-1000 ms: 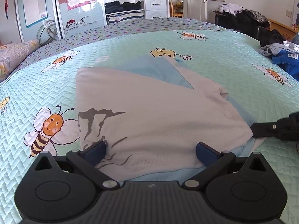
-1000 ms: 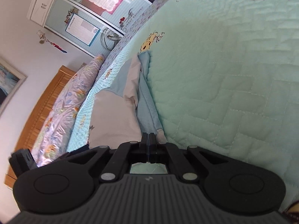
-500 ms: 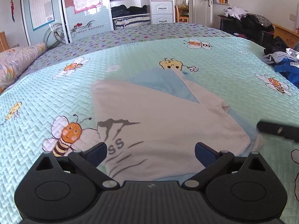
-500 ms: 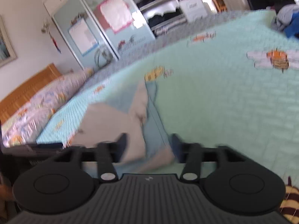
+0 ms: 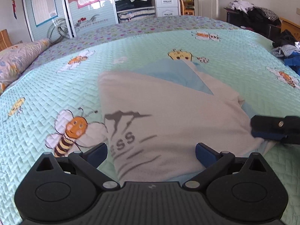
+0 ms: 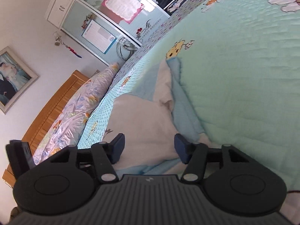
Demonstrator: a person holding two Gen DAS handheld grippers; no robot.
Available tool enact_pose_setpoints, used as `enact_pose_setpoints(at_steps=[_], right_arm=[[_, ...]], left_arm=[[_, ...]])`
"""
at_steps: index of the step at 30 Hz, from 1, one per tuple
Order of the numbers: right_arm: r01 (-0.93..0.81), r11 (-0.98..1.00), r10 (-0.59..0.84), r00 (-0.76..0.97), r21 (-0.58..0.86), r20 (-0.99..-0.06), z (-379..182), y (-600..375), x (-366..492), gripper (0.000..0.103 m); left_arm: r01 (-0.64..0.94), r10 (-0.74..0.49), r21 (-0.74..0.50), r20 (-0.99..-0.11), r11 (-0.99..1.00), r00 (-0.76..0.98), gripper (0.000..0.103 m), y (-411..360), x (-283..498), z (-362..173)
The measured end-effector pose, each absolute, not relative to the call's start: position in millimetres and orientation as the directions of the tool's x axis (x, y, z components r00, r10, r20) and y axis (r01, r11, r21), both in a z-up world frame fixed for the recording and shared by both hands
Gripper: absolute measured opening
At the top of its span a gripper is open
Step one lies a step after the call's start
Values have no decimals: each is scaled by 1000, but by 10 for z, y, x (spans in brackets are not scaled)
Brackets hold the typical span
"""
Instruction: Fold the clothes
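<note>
A folded garment [image 5: 168, 116], white with a grey mountain print and light blue panels, lies on the mint bee-patterned bedspread [image 5: 56, 86]. My left gripper [image 5: 151, 151] hovers open over its near edge, nothing between the blue pads. In the left wrist view the right gripper's fingers [image 5: 270, 126] reach in from the right at the garment's right corner. In the right wrist view my right gripper [image 6: 149, 148] stands open over the same garment [image 6: 142, 116], its pads apart and not pressing the cloth.
A floral pillow [image 5: 16, 60] and a wooden headboard [image 6: 52, 108] lie at the bed's left end. A pile of clothes [image 5: 286, 54] sits at the right edge. Wardrobe doors [image 5: 75, 9] and shelves stand beyond the bed.
My right gripper has opened from shut and let go of the garment's corner. The left gripper drew back slightly, showing more of the print; the garment lies still.
</note>
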State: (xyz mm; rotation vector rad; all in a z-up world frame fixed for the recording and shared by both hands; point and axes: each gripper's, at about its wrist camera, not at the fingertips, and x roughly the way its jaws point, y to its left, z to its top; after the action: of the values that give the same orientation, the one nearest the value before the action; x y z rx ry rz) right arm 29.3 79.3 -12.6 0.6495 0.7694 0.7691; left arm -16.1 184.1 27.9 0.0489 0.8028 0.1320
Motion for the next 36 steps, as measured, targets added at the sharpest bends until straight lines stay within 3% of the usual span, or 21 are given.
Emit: enact_pose_setpoints(at_steps=[5,11,17,28,30,33,36], right_arm=[[-385,611,767,503,691,-398,-1,737,164,66],[-447,717,692,549,535,-469,221,952,-86,92],[-458,823,567,622,337,-540,535,1183,-289,92],[-513,826,561,702,234,-439,1028,1216,-489,100],[-519,808,589,691,280,-419,1060,1192,-417,103],[-483,656,743,550,580,-381,935,1015,-31,103],[-409,584,779,526,702,-341,780,900,316,103]], left_arm=[[-122,114,42,-729,992,675,101,1864,-228,215],[-214,122,-39,-716,976,687,102,1979,-515,336],[-311,150,-101,-710,945,688,102,2114,-821,613],[-372,218,-99,-661,923,718,102,2191,-1092,1005],[-384,215,-115,-666,916,714,102,2241,-1105,1014],[-394,186,-163,-681,904,708,102,2319,-1099,988],[-323,123,-191,-657,927,744,102,2270,-1053,936]])
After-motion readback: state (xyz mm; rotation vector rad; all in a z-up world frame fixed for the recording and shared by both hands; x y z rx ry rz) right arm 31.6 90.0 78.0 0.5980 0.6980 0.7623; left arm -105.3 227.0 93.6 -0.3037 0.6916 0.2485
